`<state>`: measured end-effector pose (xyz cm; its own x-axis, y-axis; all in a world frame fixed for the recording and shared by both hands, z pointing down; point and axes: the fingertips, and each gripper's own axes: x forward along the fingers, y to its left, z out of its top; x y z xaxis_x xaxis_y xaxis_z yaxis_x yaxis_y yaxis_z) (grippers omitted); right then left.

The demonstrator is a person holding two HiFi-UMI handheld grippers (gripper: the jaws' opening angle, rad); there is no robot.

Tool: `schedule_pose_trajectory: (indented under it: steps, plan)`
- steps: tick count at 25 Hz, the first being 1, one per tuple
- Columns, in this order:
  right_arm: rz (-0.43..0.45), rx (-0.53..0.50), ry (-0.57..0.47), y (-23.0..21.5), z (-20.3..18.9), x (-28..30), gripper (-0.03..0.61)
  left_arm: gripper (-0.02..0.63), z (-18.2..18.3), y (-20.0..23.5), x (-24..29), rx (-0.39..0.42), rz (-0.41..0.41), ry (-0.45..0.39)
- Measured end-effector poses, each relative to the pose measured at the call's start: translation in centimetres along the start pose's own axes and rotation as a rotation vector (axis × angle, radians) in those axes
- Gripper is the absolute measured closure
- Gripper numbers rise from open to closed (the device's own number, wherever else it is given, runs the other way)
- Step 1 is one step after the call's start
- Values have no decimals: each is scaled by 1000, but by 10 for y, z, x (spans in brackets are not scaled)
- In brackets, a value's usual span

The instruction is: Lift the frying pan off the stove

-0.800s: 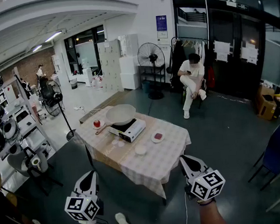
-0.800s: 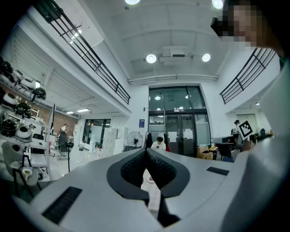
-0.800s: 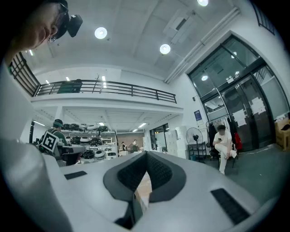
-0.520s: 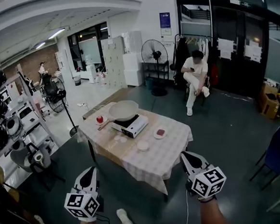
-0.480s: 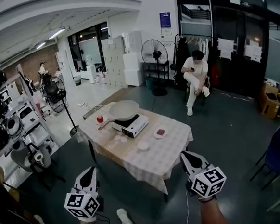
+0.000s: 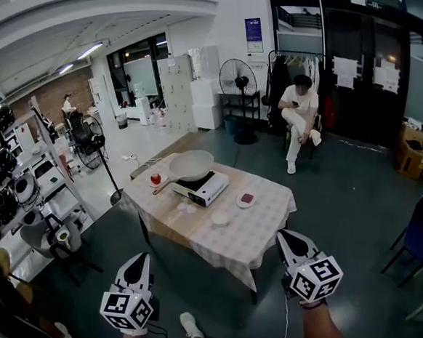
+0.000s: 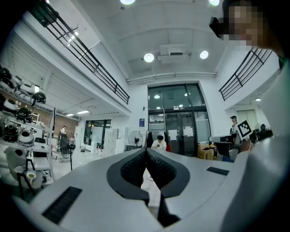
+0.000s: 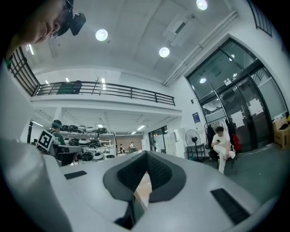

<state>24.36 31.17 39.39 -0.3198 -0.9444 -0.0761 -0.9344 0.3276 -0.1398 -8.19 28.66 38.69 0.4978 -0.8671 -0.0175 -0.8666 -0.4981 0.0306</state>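
A pale frying pan (image 6: 190, 162) with a wooden handle sits on a white portable stove (image 6: 200, 188) on the checked-cloth table (image 6: 235, 236), well ahead of me in the head view. My left gripper (image 6: 140, 258) hangs low at the bottom left, short of the table, its jaws shut with nothing in them. My right gripper (image 6: 282, 235) is held low at the bottom right, near the table's front corner, also shut and empty. In both gripper views the jaws meet at their tips, and the pan is hidden behind them.
On the table lie a red apple (image 6: 155, 178), a small plate with something red (image 6: 246, 198) and a white dish (image 6: 220, 218). A seated person (image 6: 298, 120) and a standing fan (image 6: 236, 79) are beyond it. Shelves of helmets (image 6: 9, 188) and a chair (image 6: 53, 239) stand at the left.
The table and pan have shifted slightly right and lower in the head view. Both grippers stay low and shut.
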Motion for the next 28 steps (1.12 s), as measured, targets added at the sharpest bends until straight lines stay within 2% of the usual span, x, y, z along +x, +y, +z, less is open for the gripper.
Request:
schedule_pose_trajectory:
  steps: [7, 12, 24, 28]
  plan:
    - [7, 25, 4, -1, -6, 11, 572, 591, -8, 11, 4, -8, 12, 11]
    - [31, 39, 29, 0, -9, 38, 572, 591, -12, 31, 16, -47, 40, 18]
    - [84, 45, 74, 21, -17, 156, 572, 591, -24, 129, 55, -109, 115, 49]
    - [77, 17, 80, 21, -14, 211, 572, 591, -25, 169, 83, -80, 108, 46]
